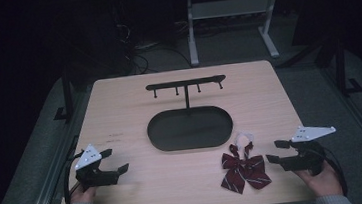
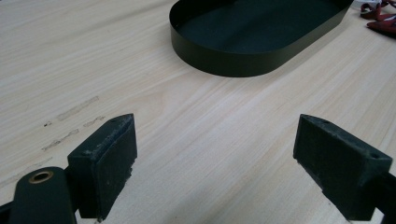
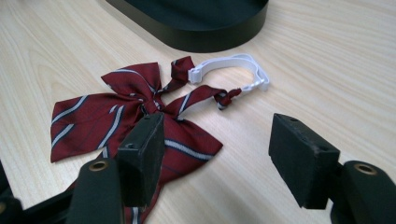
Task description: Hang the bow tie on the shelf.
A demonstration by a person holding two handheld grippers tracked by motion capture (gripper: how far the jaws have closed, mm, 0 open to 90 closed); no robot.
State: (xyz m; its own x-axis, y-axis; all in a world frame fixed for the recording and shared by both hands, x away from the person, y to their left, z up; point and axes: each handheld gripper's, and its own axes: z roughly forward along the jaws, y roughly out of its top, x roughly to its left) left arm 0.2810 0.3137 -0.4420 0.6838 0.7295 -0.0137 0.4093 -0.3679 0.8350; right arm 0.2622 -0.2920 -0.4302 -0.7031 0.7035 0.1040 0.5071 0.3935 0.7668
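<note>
In the high view, the bow tie [image 1: 244, 168] is seen flat on the table [image 1: 120, 113], just left of the right gripper [image 1: 278, 151]. In the left gripper view, the left gripper [image 2: 215, 161] is held wide open and empty. In the right gripper view, the jaws are spread wide, empty; the white strap [image 3: 231, 67] should be pinched cleanly.

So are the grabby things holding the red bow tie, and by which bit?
No, nothing is held. The right gripper is open just short of the bow tie, and the left gripper is open over bare table.
</note>
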